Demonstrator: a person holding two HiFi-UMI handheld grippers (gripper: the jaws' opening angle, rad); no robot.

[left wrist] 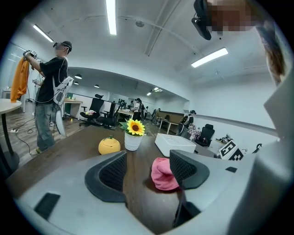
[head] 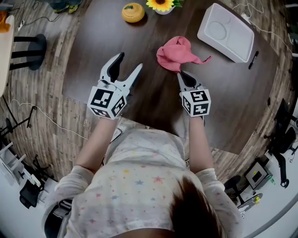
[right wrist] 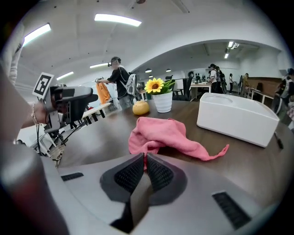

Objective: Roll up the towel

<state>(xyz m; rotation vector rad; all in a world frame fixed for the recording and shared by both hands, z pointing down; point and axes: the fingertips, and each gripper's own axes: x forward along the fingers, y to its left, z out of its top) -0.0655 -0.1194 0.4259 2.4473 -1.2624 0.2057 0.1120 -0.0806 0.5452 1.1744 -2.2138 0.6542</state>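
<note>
A crumpled pink towel (head: 174, 53) (right wrist: 158, 133) (left wrist: 161, 174) lies on the dark wooden table (head: 88, 51), a thin corner trailing to its right. My right gripper (head: 182, 74) (right wrist: 145, 159) is at the towel's near edge, jaws closed, with a sliver of pink cloth showing between the pads. My left gripper (head: 131, 61) (left wrist: 148, 169) hovers to the left of the towel, apart from it, jaws wide open and nothing between them. In the left gripper view the towel shows just ahead, partly behind the right-hand pad.
A white rectangular tray (head: 226, 31) sits at the back right with a black pen (head: 253, 59) beside it. A yellow pumpkin-shaped object (head: 133, 12) and a sunflower pot (head: 162, 4) stand at the far edge. People, chairs and desks fill the room behind.
</note>
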